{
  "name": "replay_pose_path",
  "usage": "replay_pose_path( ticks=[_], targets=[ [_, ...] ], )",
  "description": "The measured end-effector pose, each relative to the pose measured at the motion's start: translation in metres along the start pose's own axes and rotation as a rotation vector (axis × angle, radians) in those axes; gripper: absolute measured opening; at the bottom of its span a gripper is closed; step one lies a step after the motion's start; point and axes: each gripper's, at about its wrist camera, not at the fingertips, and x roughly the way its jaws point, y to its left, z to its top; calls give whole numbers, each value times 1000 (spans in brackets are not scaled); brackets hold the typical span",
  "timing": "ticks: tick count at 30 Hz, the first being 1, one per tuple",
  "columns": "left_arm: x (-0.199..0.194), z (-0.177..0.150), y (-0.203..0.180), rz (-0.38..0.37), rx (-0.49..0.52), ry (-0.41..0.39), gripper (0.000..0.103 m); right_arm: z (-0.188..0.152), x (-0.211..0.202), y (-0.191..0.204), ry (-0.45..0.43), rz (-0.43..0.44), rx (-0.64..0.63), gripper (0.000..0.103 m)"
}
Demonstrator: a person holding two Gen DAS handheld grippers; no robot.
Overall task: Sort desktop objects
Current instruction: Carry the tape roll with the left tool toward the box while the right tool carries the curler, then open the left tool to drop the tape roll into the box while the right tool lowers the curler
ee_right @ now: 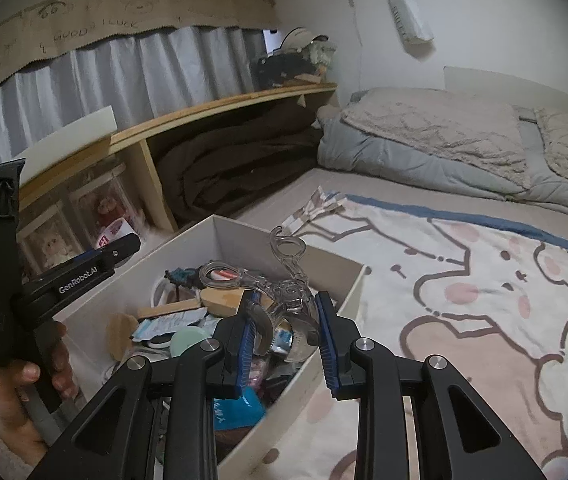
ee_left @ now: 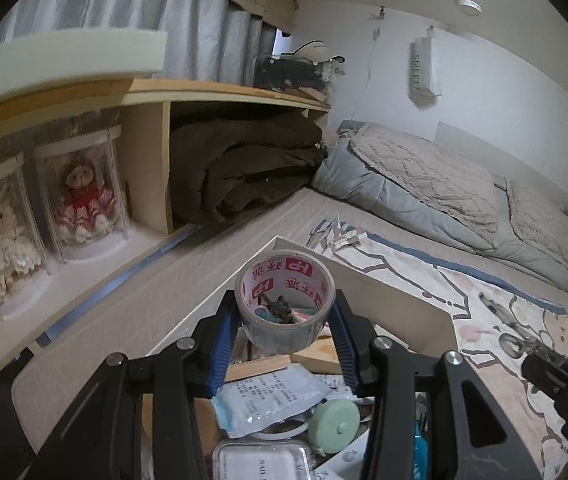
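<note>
My left gripper (ee_left: 284, 316) is shut on a roll of tape (ee_left: 284, 300) with red print, held above the white box (ee_left: 384, 284). My right gripper (ee_right: 286, 320) is shut on a clear plastic eyelash curler (ee_right: 280, 292), handles pointing away, over the near right side of the same box (ee_right: 244, 232). The box holds several small things: a mint round tape measure (ee_left: 334, 420), a white packet (ee_left: 268, 396), wood pieces (ee_right: 222, 298). The left gripper with the tape also shows at the left of the right wrist view (ee_right: 96, 258).
The box lies on a bed with a cartoon-print blanket (ee_right: 464, 280). A grey duvet (ee_right: 424, 148) lies at the back. A wooden shelf (ee_left: 224, 92) on the left holds a brown blanket (ee_left: 244, 168) and boxed dolls (ee_left: 80, 200).
</note>
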Motion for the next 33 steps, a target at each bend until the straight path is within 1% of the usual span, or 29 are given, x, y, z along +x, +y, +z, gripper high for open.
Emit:
replay_pose_path(
  ticks=[4, 8, 11, 13, 16, 18, 19, 21, 22, 23, 33],
  targets=[
    [3, -3, 9, 36, 2, 12, 44, 0, 9, 11, 23, 3, -23, 30],
    [12, -8, 13, 63, -5, 42, 44, 0, 16, 18, 44, 12, -37, 30],
    [21, -13, 13, 33, -15, 79, 44, 0, 20, 23, 53, 21, -39, 30],
    [24, -15, 11, 36, -8, 101, 44, 0, 20, 26, 56, 26, -46, 30],
    [22, -16, 9, 39, 4, 97, 44, 3, 23, 30, 63, 30, -55, 30],
    [23, -17, 8, 52, 7, 108, 45, 4, 27, 30, 79, 41, -52, 30],
    [24, -17, 9, 56, 5, 113, 45, 5, 31, 30, 91, 44, -48, 30],
    [23, -18, 9, 58, 0, 112, 55, 7, 36, 29, 103, 49, -43, 30],
    [21, -18, 9, 55, 0, 105, 64, 8, 39, 29, 108, 50, -39, 30],
    [20, -18, 8, 56, 3, 100, 68, 9, 42, 28, 116, 51, -35, 30],
    [18, -21, 8, 62, 2, 94, 68, 15, 83, 18, 207, 45, -17, 30]
  ],
)
